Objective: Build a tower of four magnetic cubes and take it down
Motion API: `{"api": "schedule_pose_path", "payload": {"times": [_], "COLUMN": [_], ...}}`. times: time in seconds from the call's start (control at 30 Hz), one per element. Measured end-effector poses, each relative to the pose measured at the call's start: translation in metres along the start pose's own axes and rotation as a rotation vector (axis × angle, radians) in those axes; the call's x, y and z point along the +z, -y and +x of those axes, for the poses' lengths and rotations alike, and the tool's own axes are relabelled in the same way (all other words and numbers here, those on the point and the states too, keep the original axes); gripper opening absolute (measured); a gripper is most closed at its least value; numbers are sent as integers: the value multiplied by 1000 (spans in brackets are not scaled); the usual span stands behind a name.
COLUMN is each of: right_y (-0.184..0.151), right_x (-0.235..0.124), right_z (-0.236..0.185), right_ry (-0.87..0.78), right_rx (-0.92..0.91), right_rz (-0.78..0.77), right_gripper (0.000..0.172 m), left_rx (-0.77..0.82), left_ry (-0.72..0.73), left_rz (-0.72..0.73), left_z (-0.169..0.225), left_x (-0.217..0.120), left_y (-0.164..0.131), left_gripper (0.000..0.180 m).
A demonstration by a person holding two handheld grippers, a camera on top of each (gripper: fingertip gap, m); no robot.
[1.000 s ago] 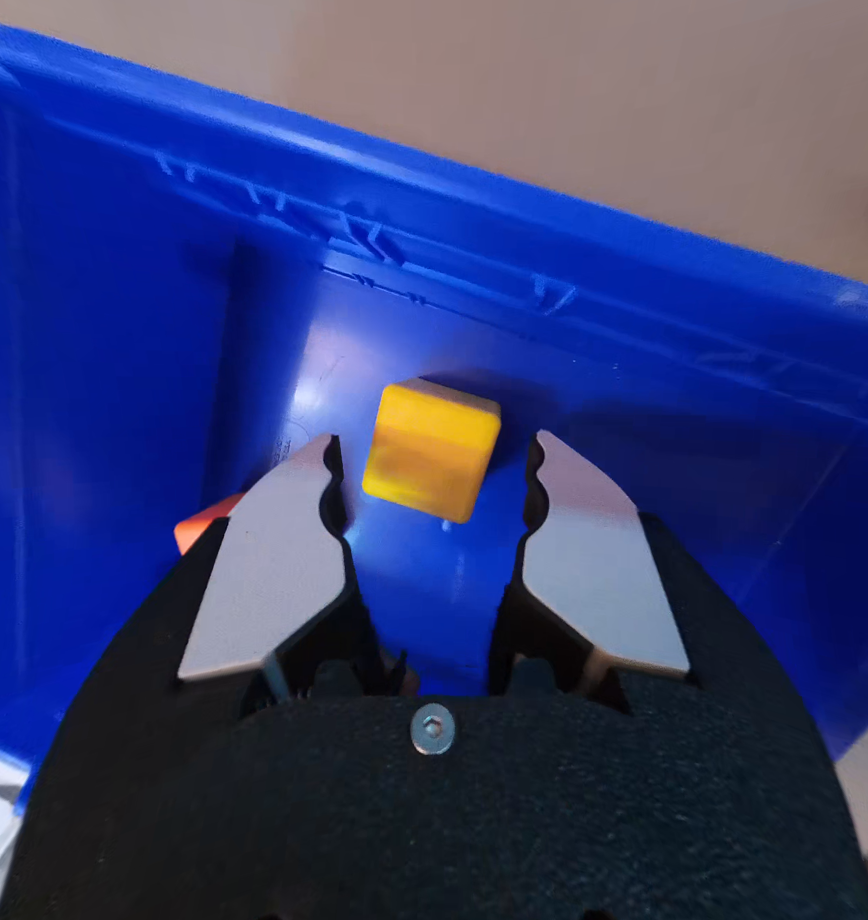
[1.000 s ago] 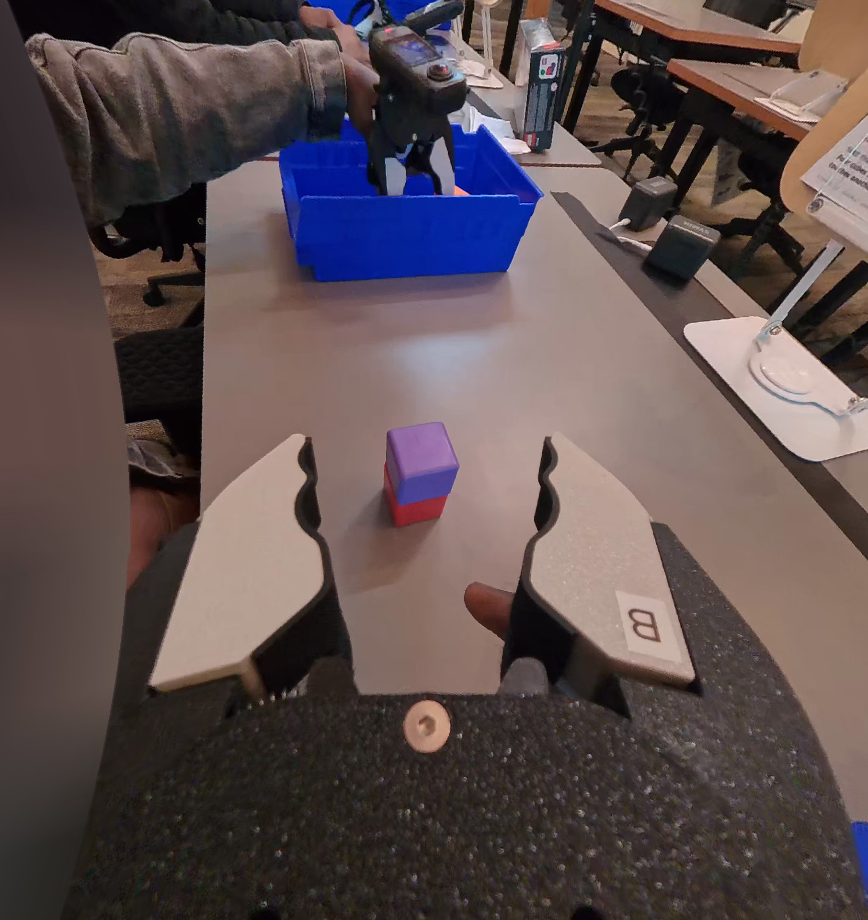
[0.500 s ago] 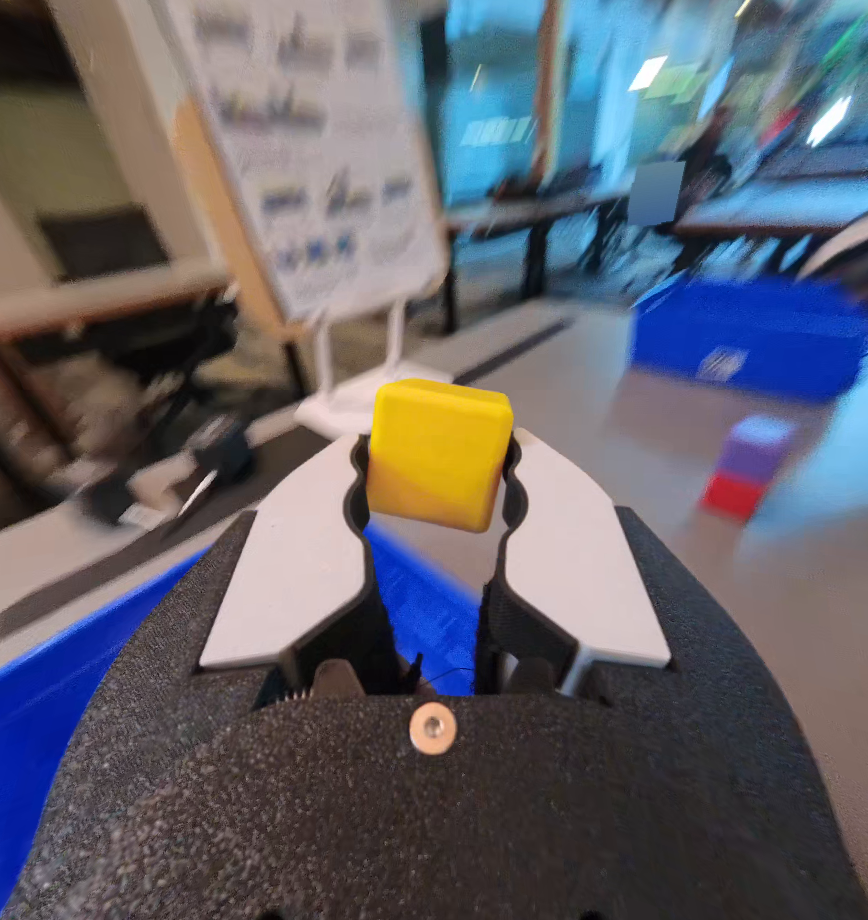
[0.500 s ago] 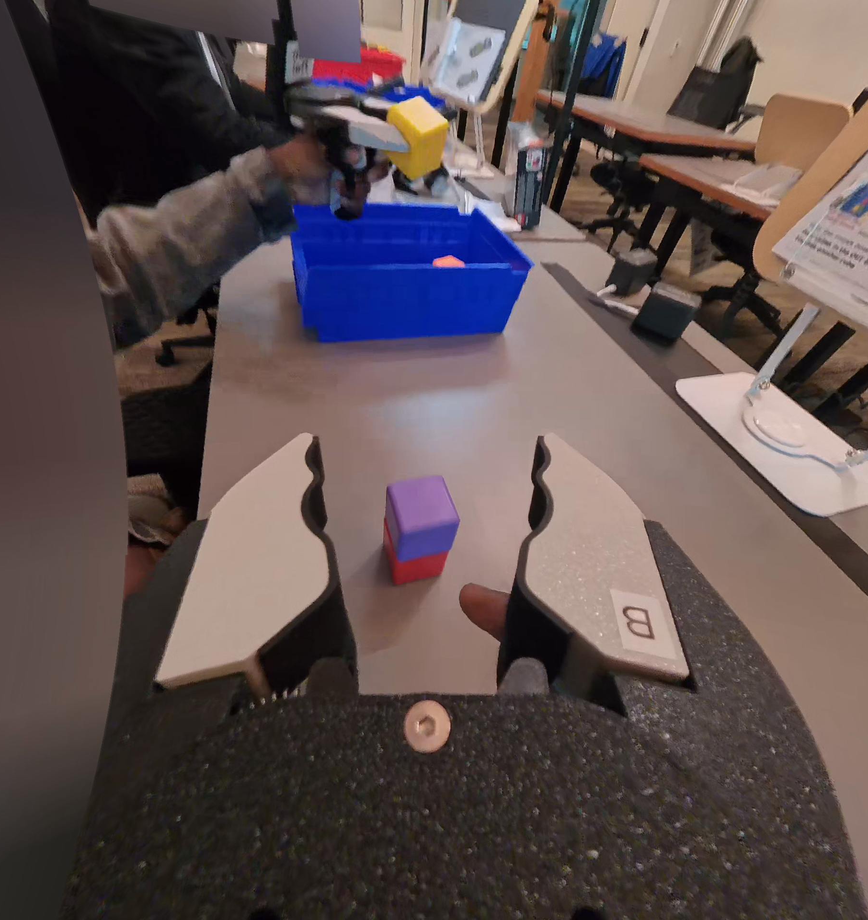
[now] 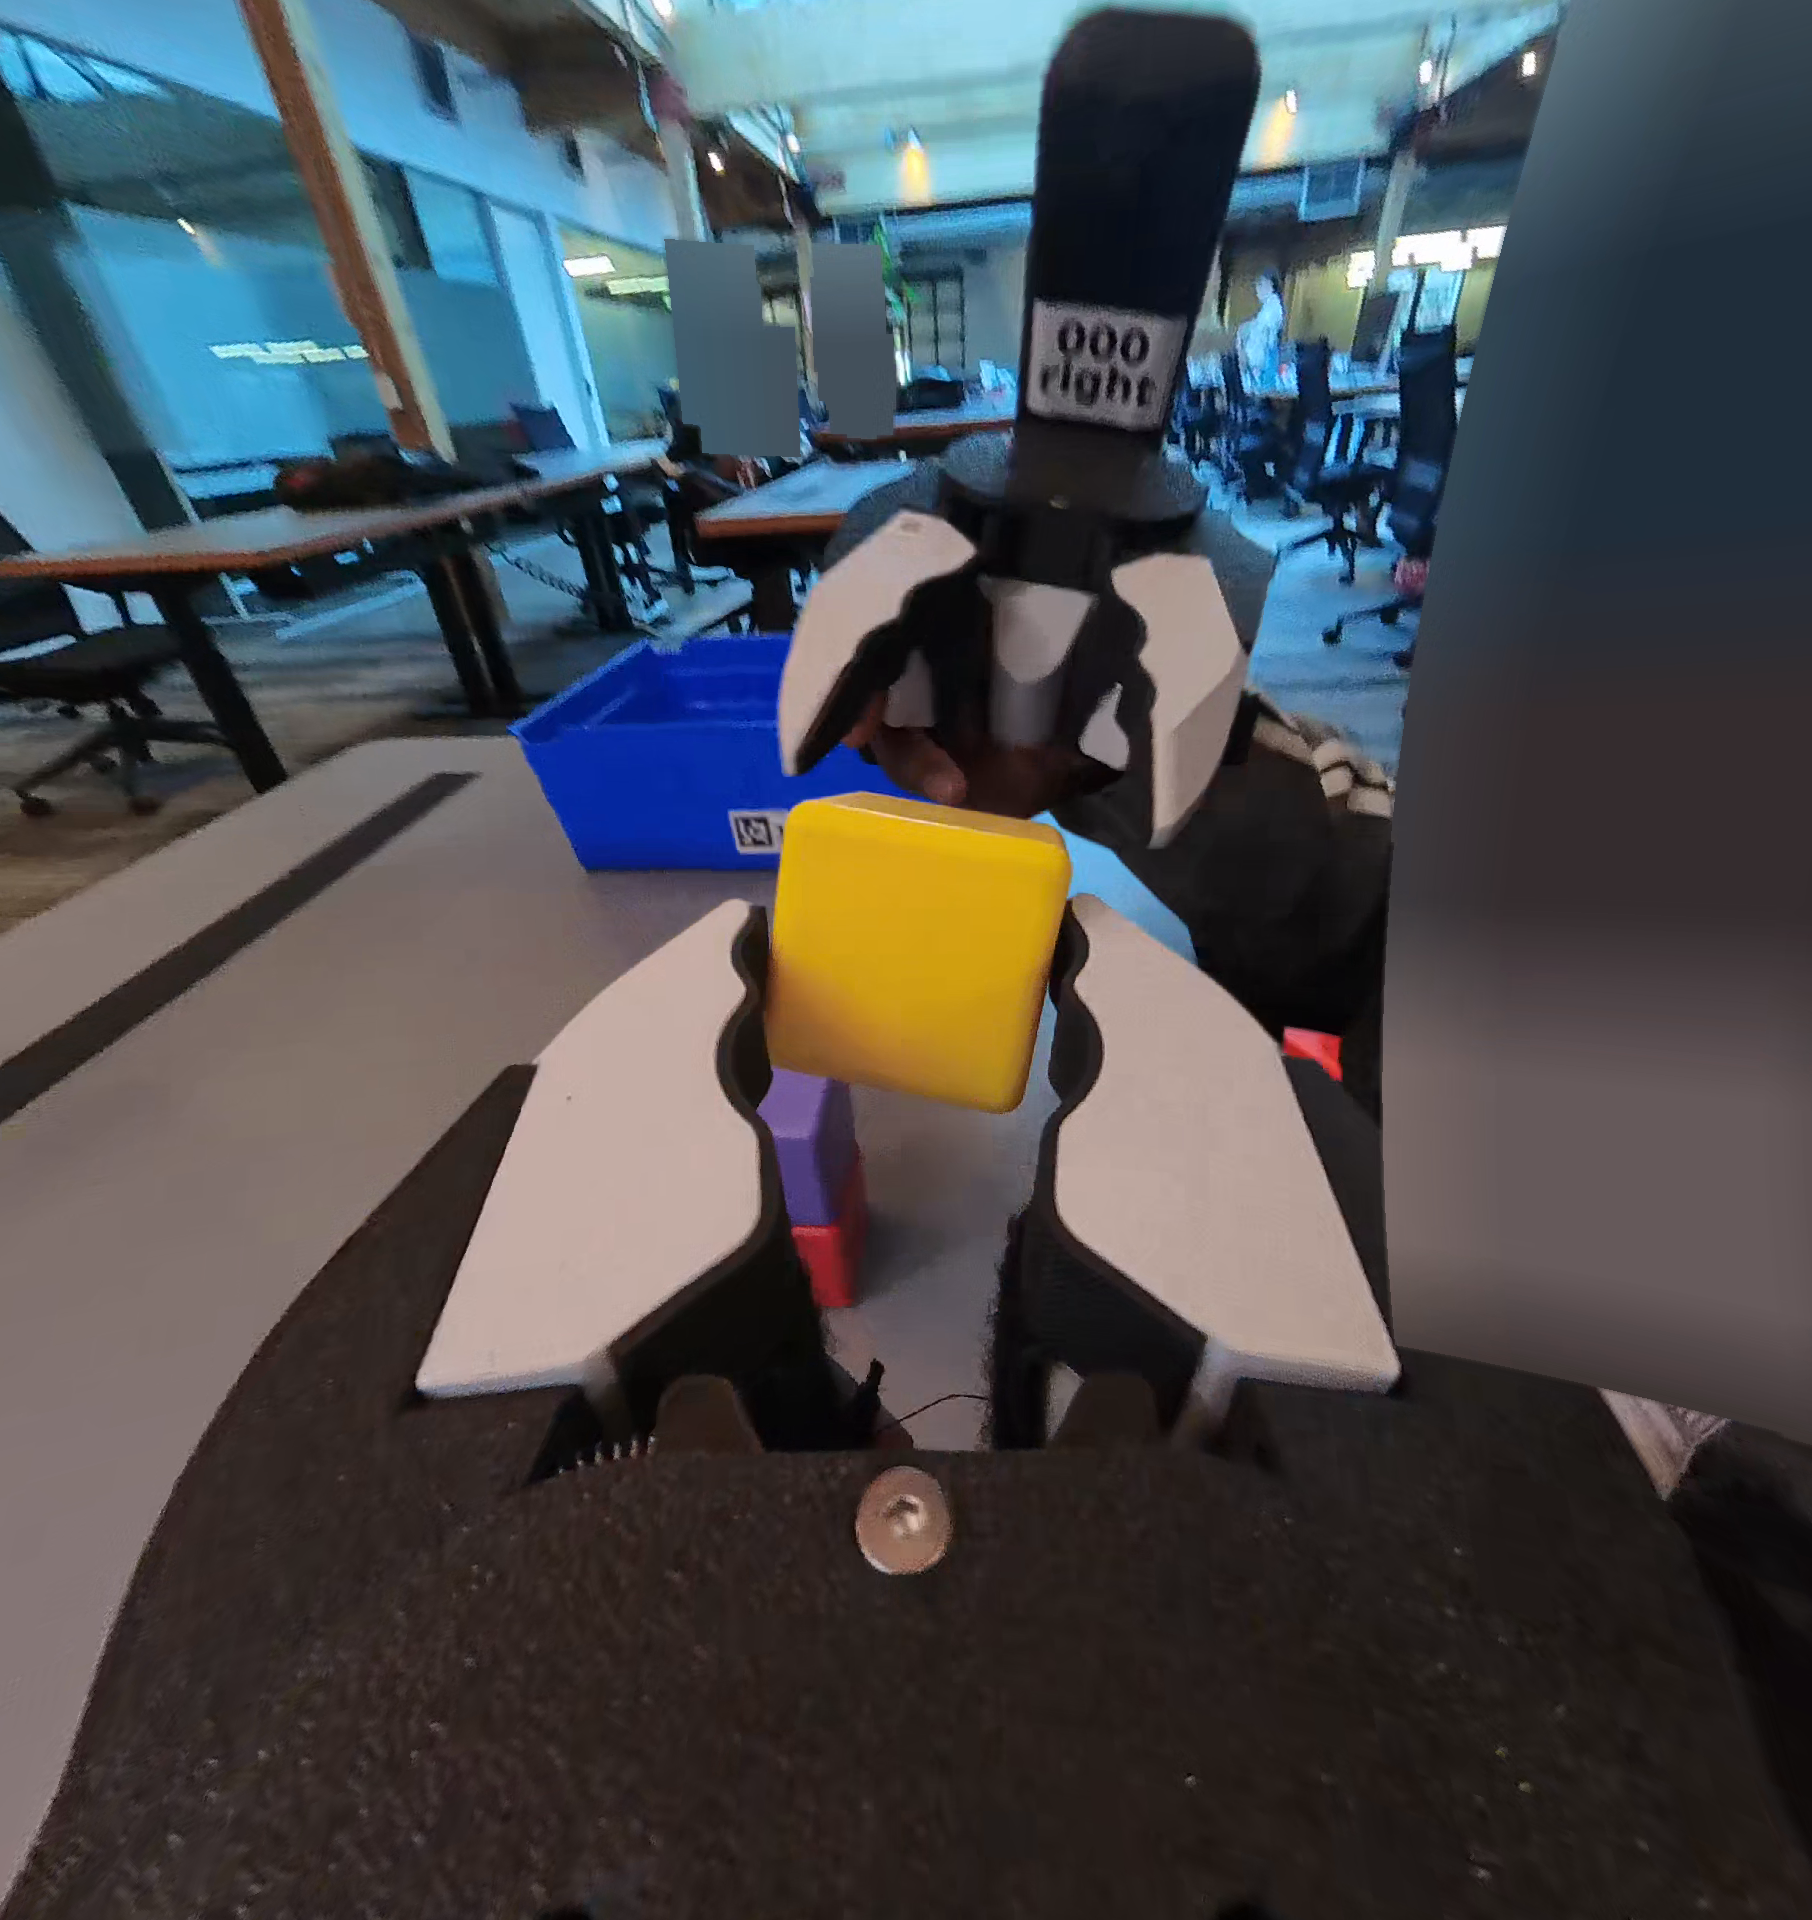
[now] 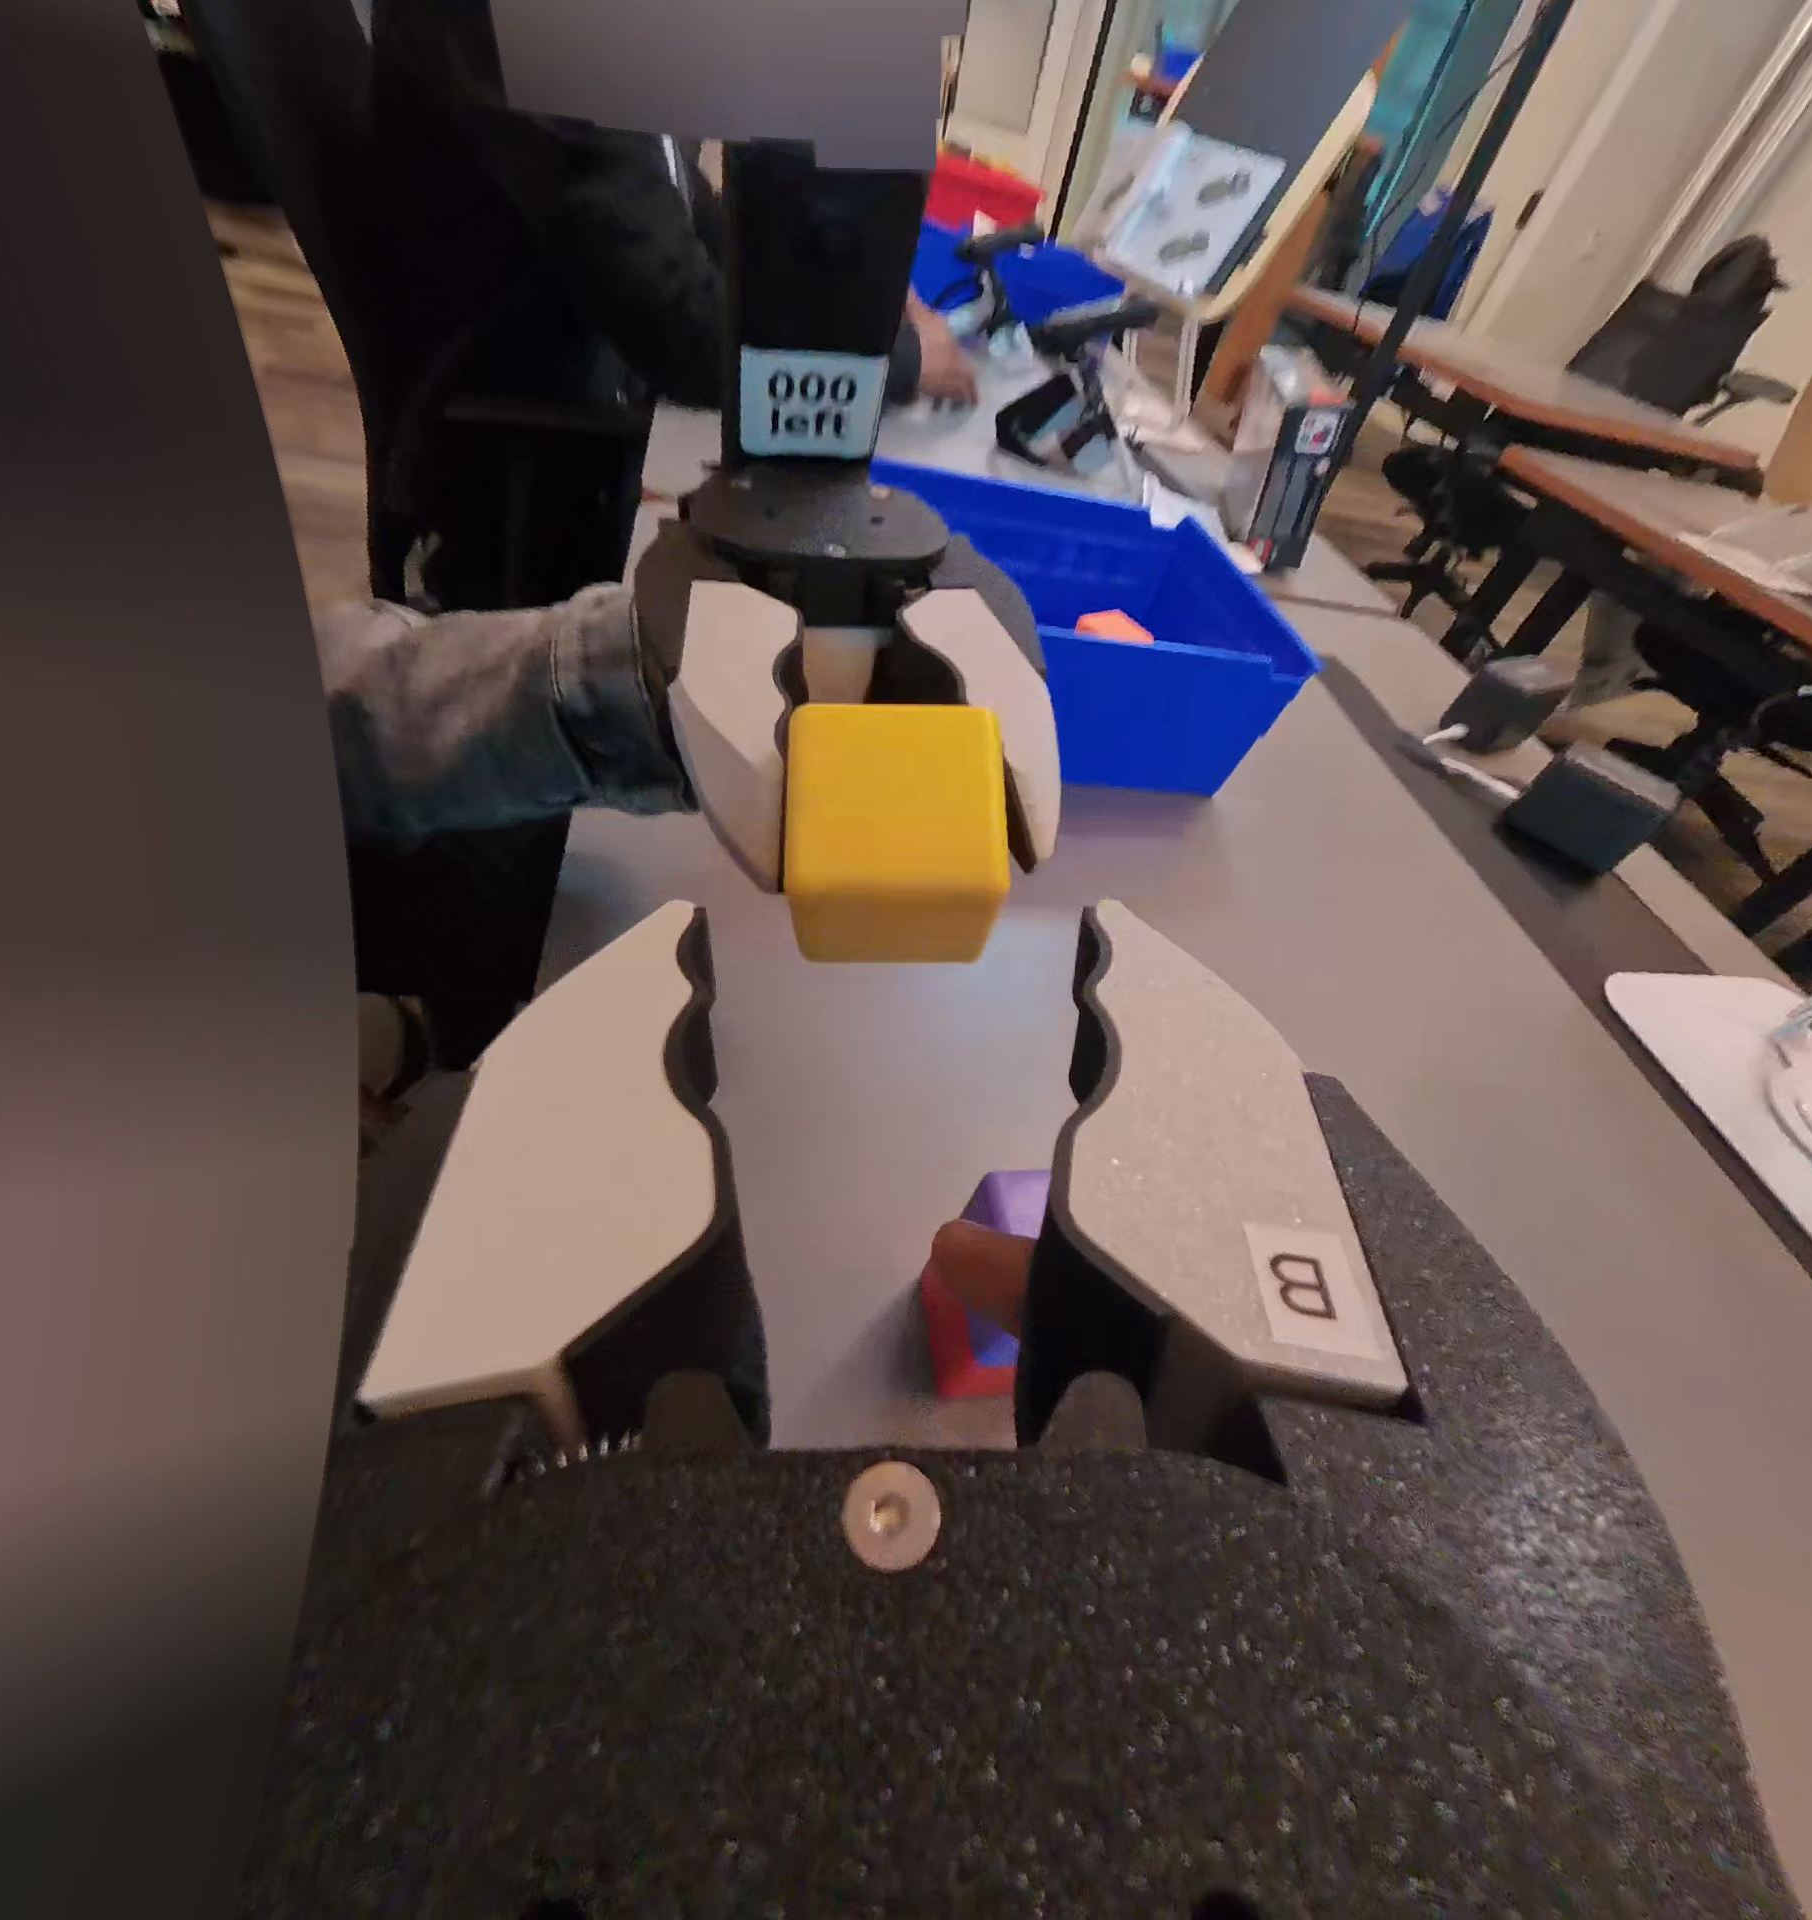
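Note:
My left gripper (image 5: 912, 935) is shut on a yellow cube (image 5: 912, 951), both pads pressing its sides, and holds it in the air. The right wrist view shows the same grasp (image 6: 894, 826). Below it on the grey table (image 5: 258, 1039) stands a short stack: a purple cube (image 5: 814, 1148) on a red cube (image 5: 829, 1262). My right gripper (image 6: 891, 987) is open and holds nothing; it faces the left one, with the yellow cube just beyond its fingertips. The stack shows low between its fingers, purple (image 6: 1011, 1200) over red (image 6: 959, 1361), partly hidden by a fingertip of the hand.
A blue bin (image 6: 1162, 665) with an orange cube (image 6: 1115, 627) in it stands behind the left gripper. Another blue bin (image 5: 663, 774) sits behind the right gripper. A sleeved arm (image 6: 486, 707) holds the left gripper. A white stand base (image 6: 1733, 1060) and black adapters (image 6: 1588, 800) lie at the right. Only a small space, under 4 cm, lies between the two pairs of fingers.
My left gripper shut on the yellow cube in the blue bin, lifted it out and carried it over to above the purple and red stack. My right gripper rose and narrowed a little.

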State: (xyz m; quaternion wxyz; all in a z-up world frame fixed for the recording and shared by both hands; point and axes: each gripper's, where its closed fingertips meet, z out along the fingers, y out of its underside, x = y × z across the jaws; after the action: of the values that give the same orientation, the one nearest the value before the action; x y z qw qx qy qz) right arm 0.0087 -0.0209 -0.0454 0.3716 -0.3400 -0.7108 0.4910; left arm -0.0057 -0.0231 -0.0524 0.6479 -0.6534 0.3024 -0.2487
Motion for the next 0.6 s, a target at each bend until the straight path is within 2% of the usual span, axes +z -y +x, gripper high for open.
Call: {"api": "schedule_pose_path", "payload": {"times": [0.13, 0.3, 0.47, 0.6], "right_y": [-14, -19, -14, -11], "right_x": [9, 10, 6, 4], "right_z": [-5, -8, -8, -8], "right_ry": [29, 79, 109, 135], "right_rx": [-1, 26, 29, 55], "right_rz": [-67, -76, -13, 29], "right_gripper": [57, 47, 44, 44], "left_rx": [47, 128, 148, 120], "left_ry": [-26, -10, 11, -9], "left_rz": [-102, -201, -201, -217], "left_z": [6, 8, 11, 13], "left_x": [19, 24, 24, 25], "left_y": [-15, -24, -19, -27], "left_gripper": [52, 52, 53, 64]}}
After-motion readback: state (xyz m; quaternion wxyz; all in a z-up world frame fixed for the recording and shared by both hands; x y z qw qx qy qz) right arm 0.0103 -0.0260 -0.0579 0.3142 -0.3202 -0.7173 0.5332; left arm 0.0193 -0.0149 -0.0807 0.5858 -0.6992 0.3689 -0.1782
